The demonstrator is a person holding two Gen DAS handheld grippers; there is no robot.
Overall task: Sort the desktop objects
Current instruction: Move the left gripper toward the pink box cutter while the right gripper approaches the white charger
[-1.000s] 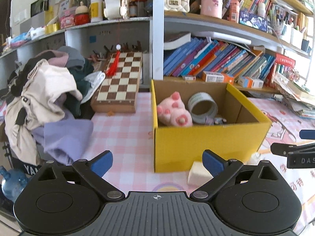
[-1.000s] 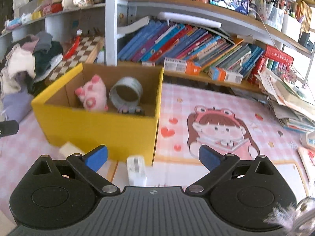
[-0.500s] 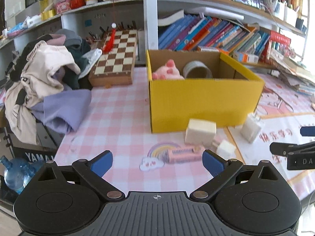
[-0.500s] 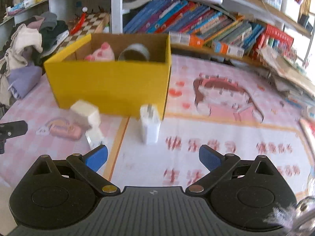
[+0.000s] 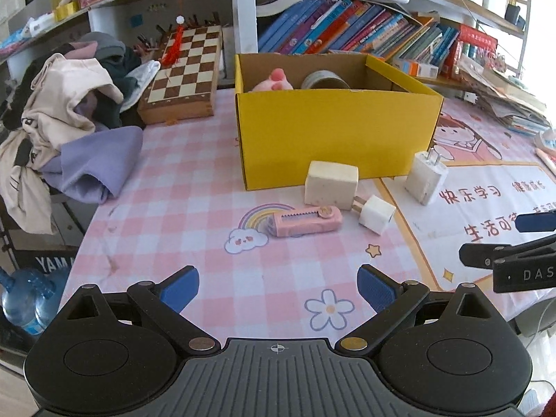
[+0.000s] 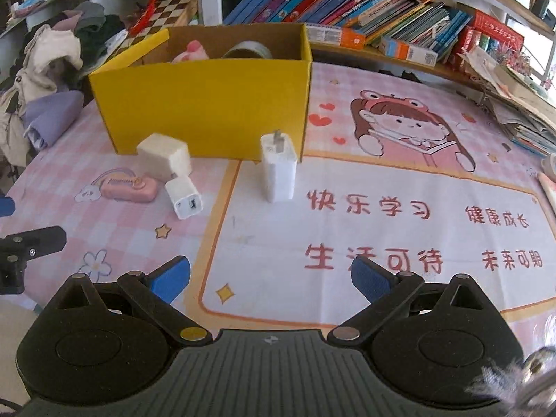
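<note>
Now my left gripper [image 5: 278, 286] and right gripper [image 6: 271, 274] gape empty. Mid-frame, a pink plastic box cutter [image 5: 301, 221] and three white chargers [image 5: 331, 185] lie outside the yellow cardboard box [image 5: 333, 135]; a pink plush toy [image 5: 274, 81] and tape roll [image 5: 325, 80] sit inside.

I'm at a home study desk: crammed bookshelves [image 5: 365, 31], a chessboard [image 5: 184, 69], piled clothes [image 5: 66, 111], a cartoon tablecloth [image 6: 399, 173].
</note>
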